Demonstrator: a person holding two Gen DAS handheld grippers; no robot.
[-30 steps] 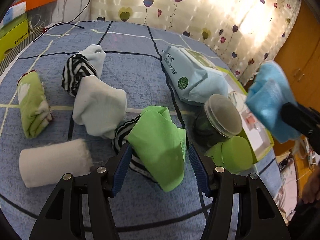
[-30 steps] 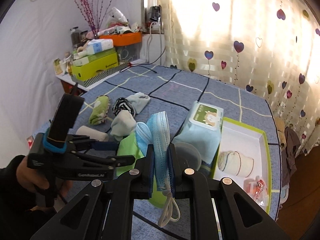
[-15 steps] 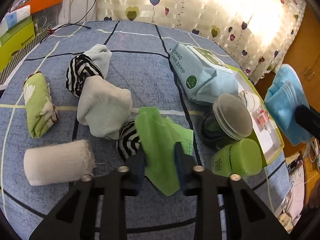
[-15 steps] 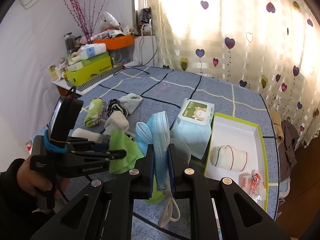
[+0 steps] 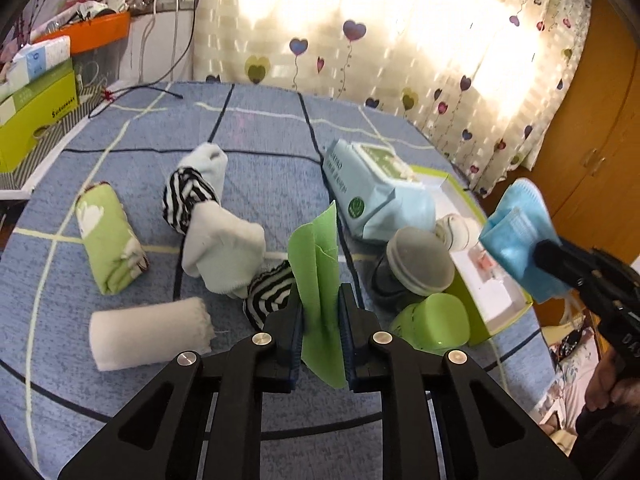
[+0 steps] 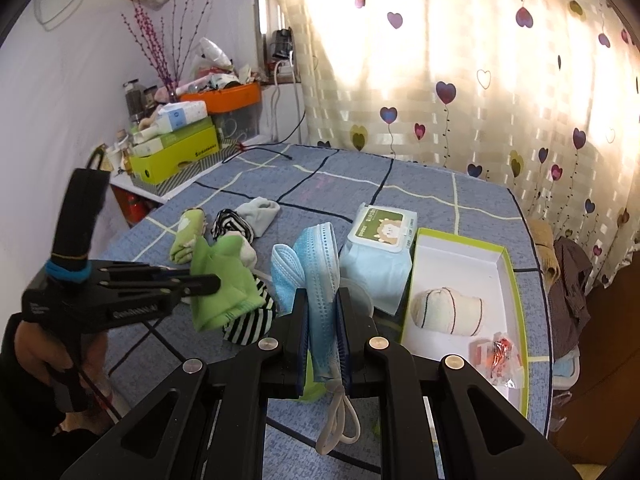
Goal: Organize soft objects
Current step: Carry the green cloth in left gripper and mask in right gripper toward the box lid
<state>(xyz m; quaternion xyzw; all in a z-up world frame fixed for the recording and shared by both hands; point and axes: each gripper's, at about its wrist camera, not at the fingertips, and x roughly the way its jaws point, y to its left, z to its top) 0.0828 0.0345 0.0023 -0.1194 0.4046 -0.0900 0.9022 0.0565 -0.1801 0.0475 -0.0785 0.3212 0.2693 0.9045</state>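
the left gripper point(image 5: 320, 312) has just been closing and now pinches the green sock point(image 5: 318, 280), lifted just above the striped sock point(image 5: 268, 294) on the blue table point(image 5: 260, 152). the right gripper point(image 6: 323, 316) is clenched on the blue face masks point(image 6: 316, 276), beside the green-rimmed box point(image 6: 516, 280).

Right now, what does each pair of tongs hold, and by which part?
Left tongs, just closed, pinch the green sock across its middle. Right tongs clamp the folded blue face mask near its lower end.
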